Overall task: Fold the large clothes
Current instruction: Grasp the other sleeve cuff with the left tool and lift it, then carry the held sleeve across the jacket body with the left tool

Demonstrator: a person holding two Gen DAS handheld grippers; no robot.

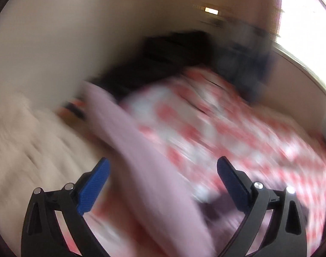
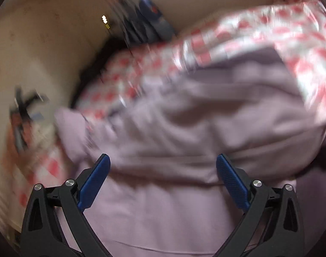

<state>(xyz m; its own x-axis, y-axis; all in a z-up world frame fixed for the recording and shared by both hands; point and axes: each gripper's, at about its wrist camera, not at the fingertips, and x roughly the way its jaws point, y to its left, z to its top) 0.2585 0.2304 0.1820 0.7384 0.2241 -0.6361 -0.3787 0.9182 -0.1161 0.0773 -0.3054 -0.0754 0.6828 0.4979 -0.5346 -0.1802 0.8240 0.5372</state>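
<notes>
Currently both grippers, left gripper (image 1: 163, 169) and right gripper (image 2: 163, 167), stand released; the soft, limp pink garment (image 2: 184, 117) should be pinched at a near edge.

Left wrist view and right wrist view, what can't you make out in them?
- Lilac garment: right wrist view, blur hides its type; bottom edge cuts it off.
- Checked cover: left wrist view, pattern smeared.
- Dark things beyond it: left wrist view, too blurred to name.
- Clutter at left: right wrist view, blurred beyond naming.
</notes>
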